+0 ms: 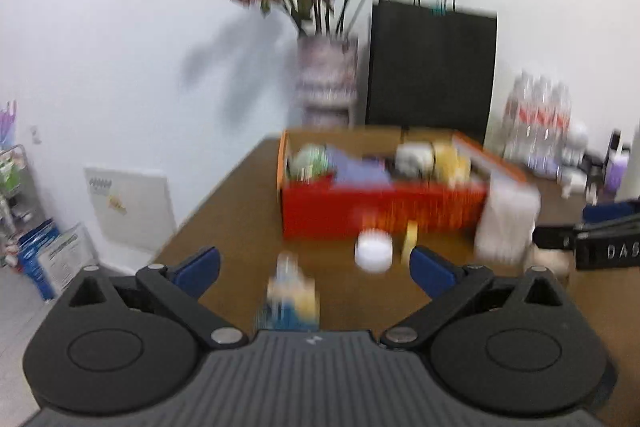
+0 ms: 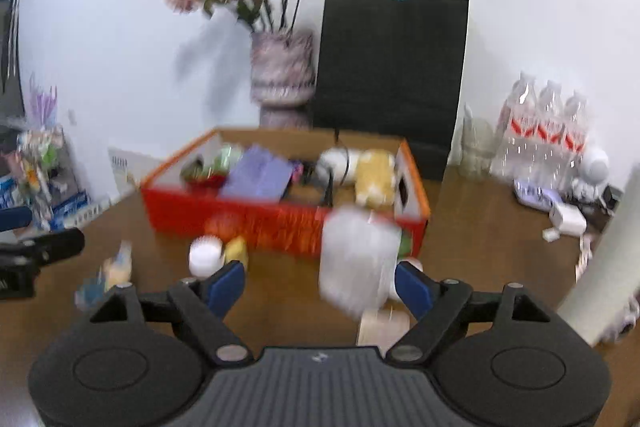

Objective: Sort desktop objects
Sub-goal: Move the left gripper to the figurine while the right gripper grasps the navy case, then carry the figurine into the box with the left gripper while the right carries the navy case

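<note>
Spreading wide: the left gripper (image 1: 315, 267), its blue-padded fingers (image 1: 200, 265) parted with nothing held between them.
Left gripper pose: held low over the brown wooden table (image 1: 240, 211), pointed toward the box; a small blurred yellow-and-blue bottle (image 1: 292, 297) is seen between the fingers, close to the gripper body.
Right gripper: the right gripper (image 2: 320, 285) is likewise opened wide and nothing is gripped.
Right gripper pose: levelled above the table, aimed at the box's right front corner; a blurred translucent white container (image 2: 356, 263) is seen between the fingers, contact not discernible.
Open room: bare tabletop is shown between the two grippers and to the right of the box (image 2: 480, 227).
Loose items: a white round lidded jar (image 1: 373, 251) and a small yellow object (image 1: 410, 241) are placed just beside each other, in front of the box wall.
Box: an orange-red cardboard box (image 1: 380, 211), already holding a purple flat item (image 2: 260, 173) and a yellow soft item (image 2: 374, 175).
Far edge: a patterned vase of dried pink flowers (image 1: 327, 83) and a black paper bag (image 1: 430, 67) are stood behind the box against the wall.
</note>
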`<state>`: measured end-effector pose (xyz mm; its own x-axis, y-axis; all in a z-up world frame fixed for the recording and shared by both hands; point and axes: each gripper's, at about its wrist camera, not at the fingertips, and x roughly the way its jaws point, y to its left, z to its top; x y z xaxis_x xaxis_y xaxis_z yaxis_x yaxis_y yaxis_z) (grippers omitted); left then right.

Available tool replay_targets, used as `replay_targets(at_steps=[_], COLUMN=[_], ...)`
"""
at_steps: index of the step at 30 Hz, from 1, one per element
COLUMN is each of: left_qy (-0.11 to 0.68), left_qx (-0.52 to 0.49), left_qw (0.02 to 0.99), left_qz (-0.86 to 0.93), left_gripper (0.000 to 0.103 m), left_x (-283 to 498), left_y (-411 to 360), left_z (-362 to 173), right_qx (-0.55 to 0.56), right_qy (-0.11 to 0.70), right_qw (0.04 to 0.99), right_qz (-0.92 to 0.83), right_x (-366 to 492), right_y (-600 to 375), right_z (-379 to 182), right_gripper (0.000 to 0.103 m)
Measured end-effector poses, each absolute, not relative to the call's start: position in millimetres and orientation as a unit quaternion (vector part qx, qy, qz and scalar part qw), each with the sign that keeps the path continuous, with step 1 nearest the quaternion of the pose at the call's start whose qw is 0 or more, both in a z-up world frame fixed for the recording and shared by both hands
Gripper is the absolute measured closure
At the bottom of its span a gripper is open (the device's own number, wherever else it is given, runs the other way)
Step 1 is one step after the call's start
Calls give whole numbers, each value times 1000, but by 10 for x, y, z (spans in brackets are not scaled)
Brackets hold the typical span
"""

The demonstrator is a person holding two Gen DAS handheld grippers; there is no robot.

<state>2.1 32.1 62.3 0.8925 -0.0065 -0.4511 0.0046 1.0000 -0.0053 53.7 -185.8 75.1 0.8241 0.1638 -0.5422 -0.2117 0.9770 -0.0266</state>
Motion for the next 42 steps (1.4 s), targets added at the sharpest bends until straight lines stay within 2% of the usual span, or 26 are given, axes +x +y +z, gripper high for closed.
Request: replay_targets(at_steps=[4, 8, 10, 14, 18, 20, 21, 23, 25, 29, 30, 31, 36, 42], left_qy=[258, 270, 279, 286, 290, 296, 300, 309, 323, 338, 340, 343, 338, 282], left_qx=[-9, -20, -25, -38, -43, -52, -55, -60, -66, -72, -76, -84, -87, -91], left_qw=[966, 962, 959, 957, 955, 953, 952, 949, 943, 938, 937, 936, 937, 954], left_qz=[12, 27, 36, 34, 40, 37, 34, 34, 34, 34, 30, 20, -6, -47], left_gripper=[0, 1, 6, 8, 14, 18, 22, 31, 55, 67, 78, 93, 95, 94], left_x=[-212, -253, -172, 35, 265, 373, 429, 536, 626, 647, 631, 591, 329, 219], left_y=[300, 388, 416, 449, 463, 489, 496, 509, 525, 524, 520, 516, 384, 301], left_z=[360, 226, 205, 211, 219, 205, 197, 171, 129, 101, 105, 104, 166, 584], right_qx=[-63, -38, -28, -27, -33, -36, -36, -44, -45, -26, -27, -27, -18, 19], right_qy=[297, 314, 325, 335, 344, 350, 353, 359, 355, 350, 349, 348, 331, 293], right_qw=[948, 945, 942, 939, 935, 932, 930, 928, 928, 929, 930, 930, 935, 945], right_qz=[93, 81, 73, 73, 82, 89, 93, 92, 104, 116, 116, 117, 127, 145], right_x=[249, 69, 43, 33, 60, 70, 84, 107, 121, 169, 178, 186, 194, 227], right_y=[-1812, -1864, -1885, -1883, -1829, -1796, -1781, -1741, -1719, -1684, -1668, -1660, -1652, -1713], right_z=[504, 320, 242, 174, 155, 130, 121, 96, 105, 122, 127, 133, 234, 550], right_gripper=[21, 20, 20, 20, 21, 25, 33, 39, 42, 44, 45, 45, 46, 46])
